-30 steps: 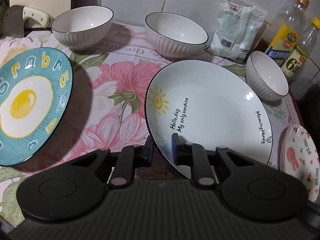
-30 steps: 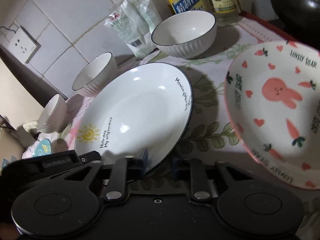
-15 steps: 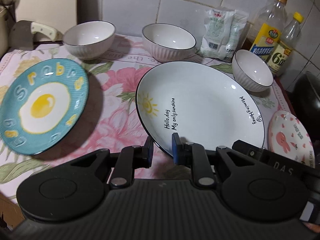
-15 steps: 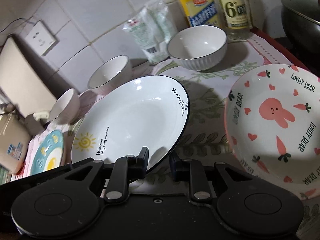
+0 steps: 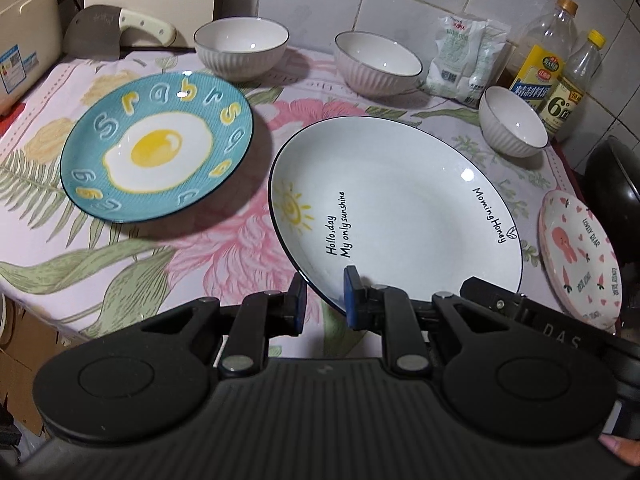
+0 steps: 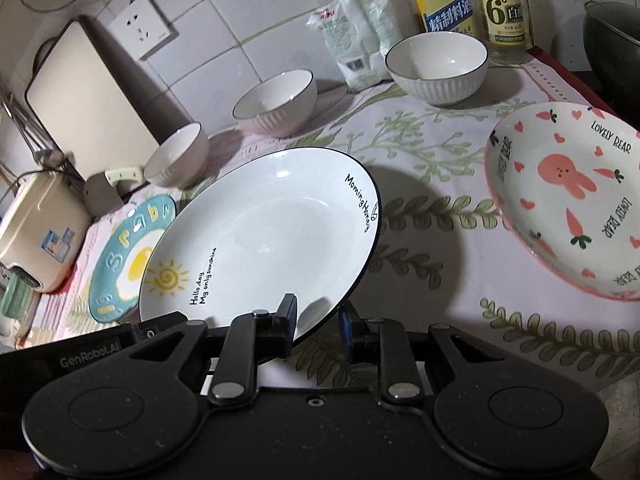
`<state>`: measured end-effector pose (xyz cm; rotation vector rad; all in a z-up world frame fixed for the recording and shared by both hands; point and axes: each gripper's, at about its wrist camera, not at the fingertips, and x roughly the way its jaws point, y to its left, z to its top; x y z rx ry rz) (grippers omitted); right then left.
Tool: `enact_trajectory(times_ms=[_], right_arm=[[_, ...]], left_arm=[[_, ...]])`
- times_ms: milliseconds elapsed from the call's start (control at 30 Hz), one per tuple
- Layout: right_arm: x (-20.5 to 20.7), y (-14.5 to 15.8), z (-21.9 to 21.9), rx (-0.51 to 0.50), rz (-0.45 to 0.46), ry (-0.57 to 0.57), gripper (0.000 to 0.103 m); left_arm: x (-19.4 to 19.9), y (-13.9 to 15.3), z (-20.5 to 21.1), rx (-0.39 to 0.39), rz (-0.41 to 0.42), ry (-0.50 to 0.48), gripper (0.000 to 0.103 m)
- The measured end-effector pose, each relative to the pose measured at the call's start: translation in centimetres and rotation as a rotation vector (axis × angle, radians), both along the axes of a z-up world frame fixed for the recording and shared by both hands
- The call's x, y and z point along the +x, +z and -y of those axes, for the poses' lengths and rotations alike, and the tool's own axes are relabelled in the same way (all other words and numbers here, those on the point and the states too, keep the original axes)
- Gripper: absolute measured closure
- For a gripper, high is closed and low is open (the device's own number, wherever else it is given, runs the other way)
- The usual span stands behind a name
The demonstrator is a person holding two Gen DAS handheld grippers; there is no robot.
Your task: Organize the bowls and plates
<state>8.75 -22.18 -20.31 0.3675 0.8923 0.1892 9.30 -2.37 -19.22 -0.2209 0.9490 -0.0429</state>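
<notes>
Both grippers grip the near rim of the big white sun plate (image 5: 400, 204), which hangs above the flowered cloth. My left gripper (image 5: 325, 298) is shut on its rim, and so is my right gripper (image 6: 317, 320) on the white plate (image 6: 260, 240). A blue egg plate (image 5: 158, 146) lies to the left and also shows in the right wrist view (image 6: 124, 256). A pink rabbit plate (image 6: 568, 196) lies to the right. Three white ribbed bowls stand at the back: left (image 5: 241, 46), middle (image 5: 378, 60), right (image 5: 513, 120).
Two oil bottles (image 5: 540, 68) and a white packet (image 5: 466, 56) stand against the tiled wall. A cleaver (image 5: 120, 32) and a rice cooker (image 6: 36, 232) are at the left. A dark wok (image 5: 612, 188) sits at the right edge.
Both grippers have risen and drawn back with the white plate; it now hangs higher above the cloth, casting a wide shadow.
</notes>
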Motion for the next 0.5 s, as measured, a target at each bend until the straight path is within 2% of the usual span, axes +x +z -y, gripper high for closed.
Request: enact_trajectory(times_ms=[400, 500], right_arm=[[-0.5, -1.5, -0.7, -0.056, -0.015, 0.015, 0.077], [-0.5, -1.7, -0.8, -0.072, -0.028, 0.018, 0.077]], left_arm=[[-0.3, -1.9, -0.8, -0.045, -0.05, 0.001, 0.086], [0.2, -2.3, -1.1, -0.068, -0.091, 0.008, 0.086]])
